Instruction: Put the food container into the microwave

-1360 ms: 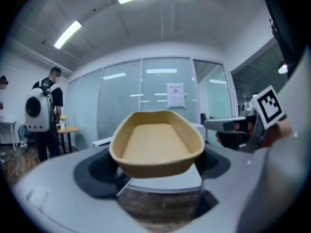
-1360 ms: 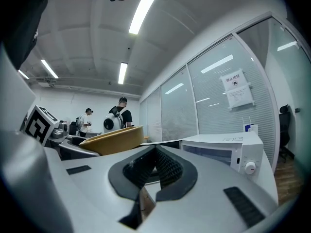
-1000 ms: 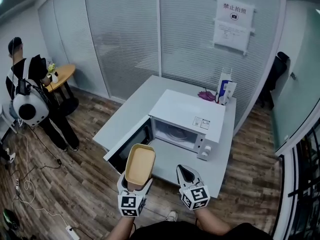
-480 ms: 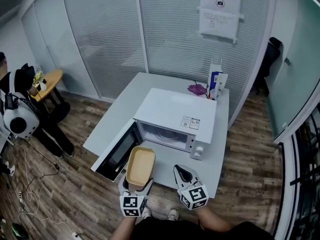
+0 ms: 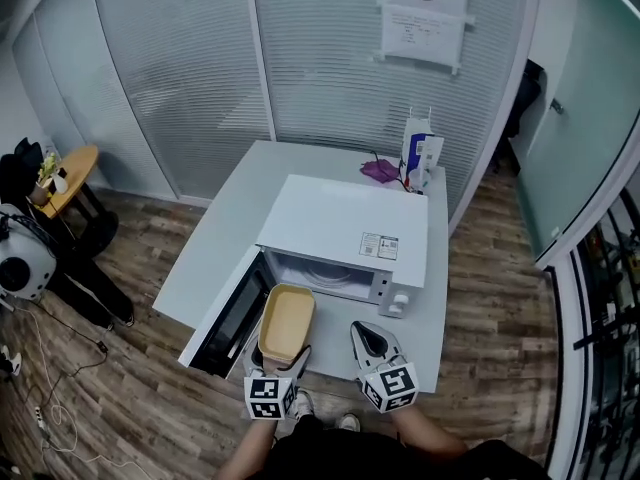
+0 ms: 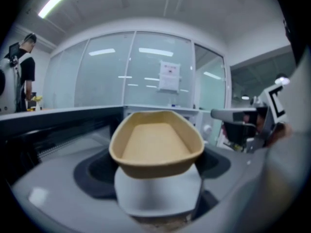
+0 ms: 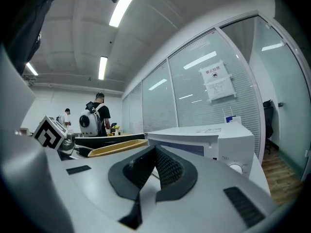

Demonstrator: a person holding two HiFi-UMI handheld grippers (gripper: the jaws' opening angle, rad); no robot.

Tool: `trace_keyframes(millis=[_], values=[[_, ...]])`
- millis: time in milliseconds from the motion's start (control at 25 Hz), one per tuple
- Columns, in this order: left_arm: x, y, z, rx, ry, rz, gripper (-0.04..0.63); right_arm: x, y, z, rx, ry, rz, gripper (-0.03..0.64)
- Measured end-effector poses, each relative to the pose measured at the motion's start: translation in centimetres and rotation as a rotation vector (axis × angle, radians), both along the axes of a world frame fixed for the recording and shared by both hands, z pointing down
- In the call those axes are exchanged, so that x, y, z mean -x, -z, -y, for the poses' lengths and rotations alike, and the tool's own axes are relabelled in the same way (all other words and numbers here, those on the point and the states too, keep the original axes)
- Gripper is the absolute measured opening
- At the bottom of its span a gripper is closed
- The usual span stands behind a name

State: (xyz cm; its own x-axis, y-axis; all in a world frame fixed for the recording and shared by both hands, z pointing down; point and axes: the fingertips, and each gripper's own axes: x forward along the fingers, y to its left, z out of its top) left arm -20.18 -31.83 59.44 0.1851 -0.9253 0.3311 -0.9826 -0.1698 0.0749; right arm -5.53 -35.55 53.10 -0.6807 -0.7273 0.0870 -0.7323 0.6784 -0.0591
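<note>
An empty tan food container [image 5: 286, 321] [image 6: 155, 142] is held level in my left gripper [image 5: 281, 360], which is shut on its near end. It hovers just in front of the white microwave [image 5: 345, 231] and its open cavity [image 5: 325, 279]. The microwave door [image 5: 232, 313] hangs open to the left. My right gripper [image 5: 371, 343] [image 7: 154, 165] is shut on nothing, held to the right of the container, near the microwave's knobs [image 5: 396, 306]. In the right gripper view the container's rim [image 7: 116, 148] shows at the left.
The microwave stands on a grey table [image 5: 225, 230]. A blue-and-white carton [image 5: 419, 161] and a purple item [image 5: 379, 170] sit at the table's far end. A person with a white backpack [image 5: 20, 263] stands far left by a small round table [image 5: 66, 173]. Glass walls surround the table.
The view has come closer to the microwave. The container in my left gripper now sits nearer the open cavity. The right gripper keeps its place beside it.
</note>
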Motion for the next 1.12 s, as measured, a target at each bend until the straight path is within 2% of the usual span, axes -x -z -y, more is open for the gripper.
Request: trace_keyframes(millis=[280,640,840,1120], values=[[1.6,-2.4,3.4,0.047,-0.080,0.016,0.486,2.0,-0.6,2.4,-0.008,-0.067,-0.053,0.008],[1.4,-4.3,6.9,0.055,-0.204,0.025,0.486,3.2,-3.5,4.1,0.007,-0.153,-0.146,0.008],[0.2,-5.3,7.3,0.060,-0.245,0.041,0.486,2.4,-5.0,3.9,0.038,-0.223,-0.164,0.008],[-1.6,-5.7,9.5,0.063,-0.246,0.034,0.486,0.9,-5.4,5.2,0.053,-0.226,-0.171,0.008]])
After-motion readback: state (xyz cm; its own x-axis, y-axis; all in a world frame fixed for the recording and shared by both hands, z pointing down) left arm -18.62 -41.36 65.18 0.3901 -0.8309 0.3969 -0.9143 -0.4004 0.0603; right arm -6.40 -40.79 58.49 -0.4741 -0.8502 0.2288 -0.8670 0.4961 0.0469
